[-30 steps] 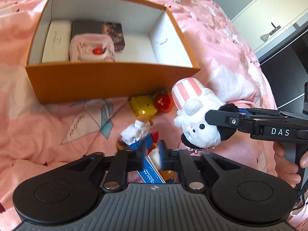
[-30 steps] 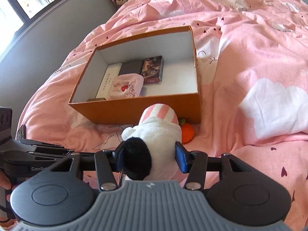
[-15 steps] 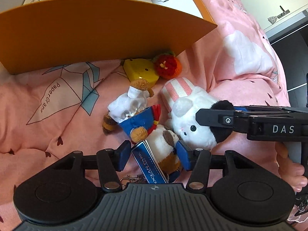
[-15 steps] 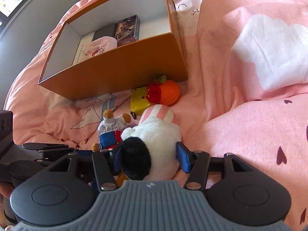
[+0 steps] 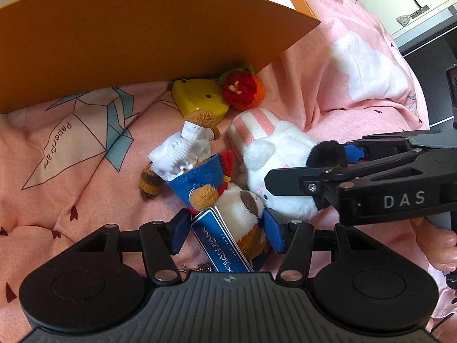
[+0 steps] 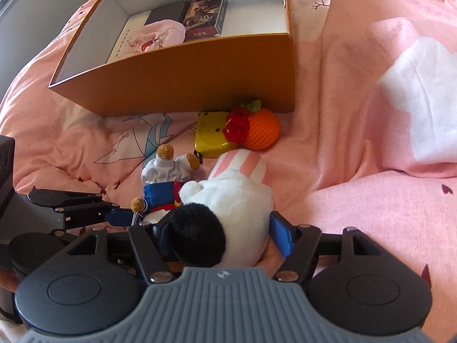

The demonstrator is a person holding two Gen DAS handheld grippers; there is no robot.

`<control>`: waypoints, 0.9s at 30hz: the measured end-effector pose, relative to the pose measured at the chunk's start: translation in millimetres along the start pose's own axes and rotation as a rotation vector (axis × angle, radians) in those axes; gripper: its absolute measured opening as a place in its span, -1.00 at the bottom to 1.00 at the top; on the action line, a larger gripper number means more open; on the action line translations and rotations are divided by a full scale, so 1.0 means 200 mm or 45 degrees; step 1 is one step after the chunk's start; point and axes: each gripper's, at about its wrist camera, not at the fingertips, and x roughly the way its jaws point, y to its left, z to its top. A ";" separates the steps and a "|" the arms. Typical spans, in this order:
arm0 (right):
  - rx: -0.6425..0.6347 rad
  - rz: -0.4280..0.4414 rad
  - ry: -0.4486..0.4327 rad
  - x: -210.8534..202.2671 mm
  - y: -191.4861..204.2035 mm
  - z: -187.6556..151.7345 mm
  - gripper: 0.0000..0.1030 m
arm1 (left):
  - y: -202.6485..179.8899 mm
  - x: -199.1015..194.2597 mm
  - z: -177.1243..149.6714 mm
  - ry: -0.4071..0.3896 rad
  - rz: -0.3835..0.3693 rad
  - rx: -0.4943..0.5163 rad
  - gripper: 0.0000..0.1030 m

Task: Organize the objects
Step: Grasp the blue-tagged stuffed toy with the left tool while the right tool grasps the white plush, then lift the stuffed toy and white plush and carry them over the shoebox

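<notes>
A white plush toy (image 6: 228, 197) with a pink-striped hat and a black ear lies on the pink bedding, between the jaws of my right gripper (image 6: 220, 234). Those jaws are opening, and the right pad (image 6: 281, 234) stands just off the plush. Beside it lies a brown bear plush (image 5: 200, 180) in a blue sailor outfit, with a blue tag (image 5: 220, 243). My left gripper (image 5: 227, 231) is open around the bear's head and tag. The orange box (image 6: 200, 71) stands just beyond both toys.
A yellow toy (image 6: 211, 137) and a crocheted orange (image 6: 261, 131) lie against the box's front wall. A pink pouch (image 6: 154, 40) and a dark card box (image 6: 205, 14) lie inside the box. A person's hand (image 5: 437, 240) holds the right gripper. Rumpled bedding spreads to the right.
Both grippers came down from above the box front to the bedding with their toys. The left jaws, shut on the bear's tag, opened. The right jaws widened around the white plush.
</notes>
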 end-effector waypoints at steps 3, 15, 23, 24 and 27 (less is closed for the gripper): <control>0.007 0.000 -0.009 0.01 -0.01 -0.01 0.29 | 0.00 0.03 0.00 0.007 -0.014 -0.013 0.22; 0.005 0.003 -0.115 -0.15 0.03 -0.05 0.22 | 0.02 -0.10 -0.05 -0.127 -0.047 -0.026 0.10; -0.083 -0.006 -0.295 -0.38 0.12 0.00 0.22 | 0.02 -0.37 -0.01 -0.330 -0.107 -0.038 0.10; -0.102 -0.009 -0.320 -0.41 0.14 0.01 0.22 | 0.02 -0.41 0.00 -0.360 -0.107 -0.030 0.10; -0.155 -0.019 -0.390 -0.50 0.18 0.06 0.22 | 0.00 -0.53 0.03 -0.443 -0.102 0.003 0.10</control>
